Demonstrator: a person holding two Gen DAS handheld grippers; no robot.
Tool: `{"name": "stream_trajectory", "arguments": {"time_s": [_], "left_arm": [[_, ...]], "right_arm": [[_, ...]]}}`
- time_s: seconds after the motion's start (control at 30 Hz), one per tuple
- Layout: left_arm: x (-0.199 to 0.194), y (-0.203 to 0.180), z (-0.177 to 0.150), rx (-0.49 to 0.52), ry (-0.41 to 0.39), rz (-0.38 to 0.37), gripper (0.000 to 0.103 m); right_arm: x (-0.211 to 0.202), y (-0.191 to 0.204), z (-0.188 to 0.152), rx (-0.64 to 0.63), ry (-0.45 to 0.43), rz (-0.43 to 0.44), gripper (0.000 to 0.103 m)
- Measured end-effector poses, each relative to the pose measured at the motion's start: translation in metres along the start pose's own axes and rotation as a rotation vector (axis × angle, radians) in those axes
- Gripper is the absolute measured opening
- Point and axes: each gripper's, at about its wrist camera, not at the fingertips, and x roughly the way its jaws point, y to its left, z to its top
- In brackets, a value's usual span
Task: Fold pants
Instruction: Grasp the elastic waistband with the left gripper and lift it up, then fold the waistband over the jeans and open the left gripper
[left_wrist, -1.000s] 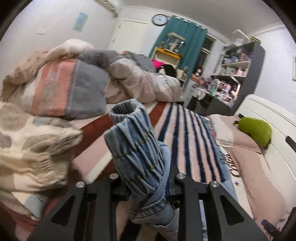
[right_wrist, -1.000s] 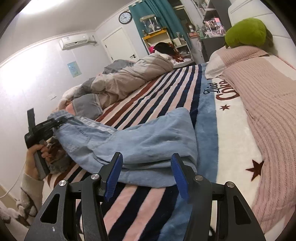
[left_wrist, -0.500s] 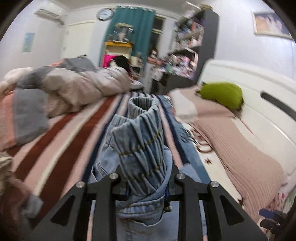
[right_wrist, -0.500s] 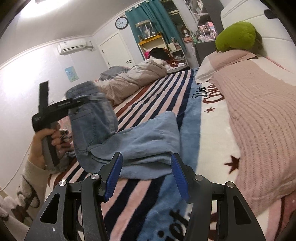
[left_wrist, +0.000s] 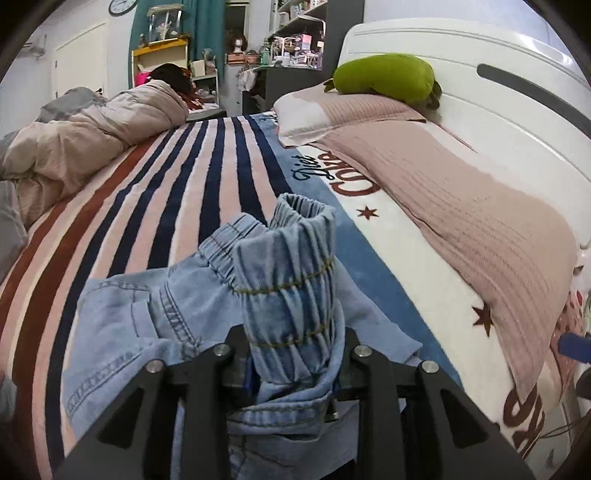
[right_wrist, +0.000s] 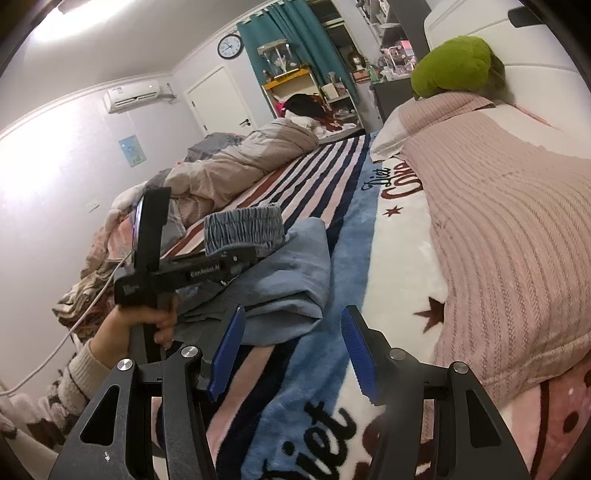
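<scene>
Light blue denim pants (left_wrist: 147, 325) lie partly folded on the striped blanket. My left gripper (left_wrist: 291, 365) is shut on the pants' gathered elastic waistband (left_wrist: 295, 273), which stands up between the jaws. In the right wrist view the left gripper (right_wrist: 236, 262) holds the waistband (right_wrist: 243, 229) over the folded pants (right_wrist: 288, 284). My right gripper (right_wrist: 291, 350) is open and empty, just in front of the folded edge of the pants, low above the blanket.
The striped blanket (left_wrist: 192, 184) covers the bed. A rumpled duvet (left_wrist: 81, 144) lies at the far left. A pink knitted cover (left_wrist: 480, 206) and a green cushion (left_wrist: 384, 77) lie by the white headboard (left_wrist: 498, 92) on the right.
My left gripper has carried the waistband to the right, over the pant legs, and lowered it, so the pants now lie doubled. My right gripper has stayed open and shifted slightly.
</scene>
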Motion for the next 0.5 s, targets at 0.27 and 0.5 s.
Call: {"name": "stream_trajectory", "arguments": {"time_s": [0.27,0.5], "left_arm": [[-0.051,0.013,-0.002,-0.016,-0.041,-0.162,0.055],[-0.103,0.080,-0.017,-0.069,-0.120,-0.049,0.064]], "right_arm": [[0.014,0.001,0.010,0.014,0.000,-0.005,0.051],[0.059,0.033,0.030,-0.021,0.024,0.000,0.063]]}}
